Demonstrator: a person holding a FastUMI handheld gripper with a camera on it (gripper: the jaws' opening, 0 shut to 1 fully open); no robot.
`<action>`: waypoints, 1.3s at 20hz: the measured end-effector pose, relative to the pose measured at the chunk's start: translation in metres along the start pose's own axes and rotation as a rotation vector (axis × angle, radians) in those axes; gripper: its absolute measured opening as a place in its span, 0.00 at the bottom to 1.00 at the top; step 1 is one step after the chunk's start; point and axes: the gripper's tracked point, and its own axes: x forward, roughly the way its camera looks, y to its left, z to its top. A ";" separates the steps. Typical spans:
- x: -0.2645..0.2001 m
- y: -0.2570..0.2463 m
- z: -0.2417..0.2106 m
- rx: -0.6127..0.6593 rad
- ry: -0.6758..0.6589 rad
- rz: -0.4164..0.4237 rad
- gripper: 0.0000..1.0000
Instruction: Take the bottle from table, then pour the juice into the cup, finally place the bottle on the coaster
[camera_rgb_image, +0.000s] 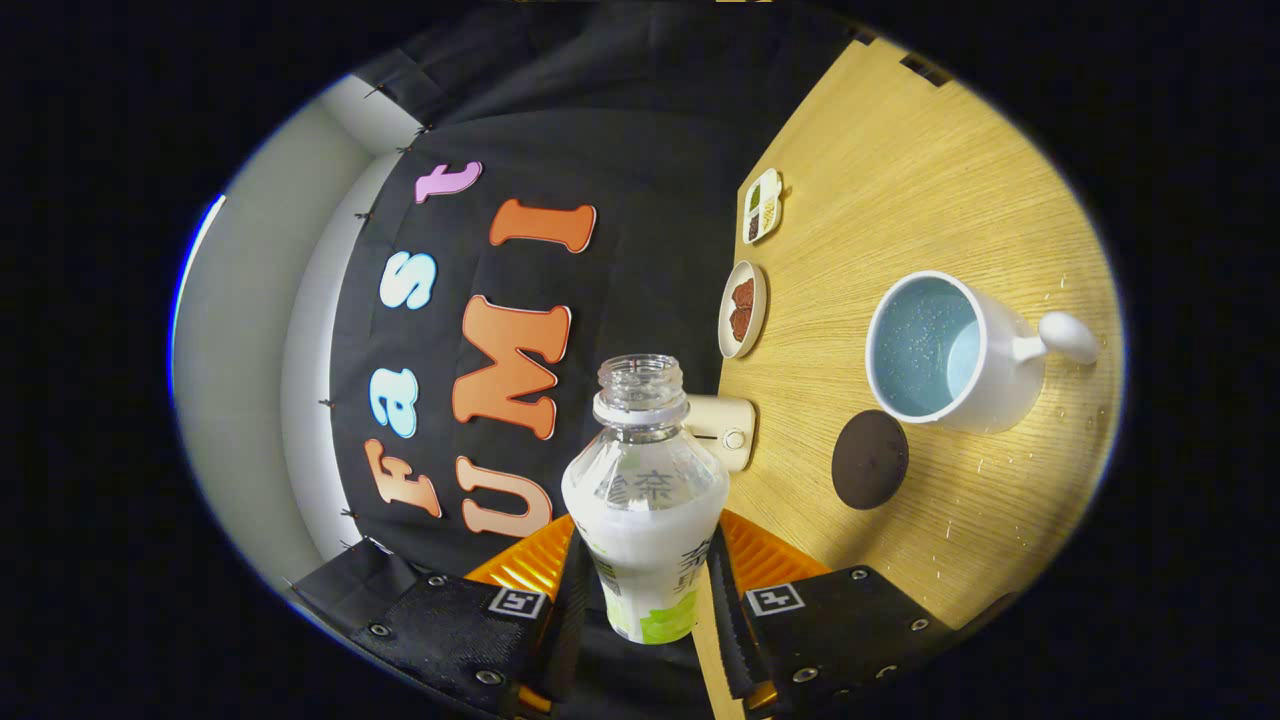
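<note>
Wood-grain table (930, 180) occupies the space beyond and beside the gripper, and its long edge runs directly against the black cloth wall (640, 200) of the booth. Along that edge stand three items in a row: a small divided dish (763, 205) with dark and pale contents, a round plate (742, 309) holding brown pieces, and a cream-coloured device (725, 430) with a round knob. The device sits just behind the bottle neck in this view.

Toward the middle of the table stands the white cup (950, 350), open mouth visible, pale blue inside, with a rounded handle (1062, 337) pointing away from the wall. The dark round coaster (869, 459) lies flat just beside the cup base, between the cup and the gripper. Bare wood surrounds the coaster on its other sides; small pale specks dot the surface near the cup.

The gripper (648, 590) is narrowed onto the bottle (645, 500): both fingers (572, 590) press against the lower body, one on each side. The bottle is uncapped, clear at the neck and shoulder, with white liquid filling the lower part. Its open mouth (640, 372) points ahead of the fingers, toward the wall-side table edge, well apart from the cup rim.
</note>
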 end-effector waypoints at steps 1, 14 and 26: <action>0.000 -0.003 0.000 0.014 0.002 -0.003 0.58; 0.002 0.003 -0.001 0.190 0.014 0.023 0.58; 0.007 -0.004 -0.002 0.301 0.010 0.013 0.58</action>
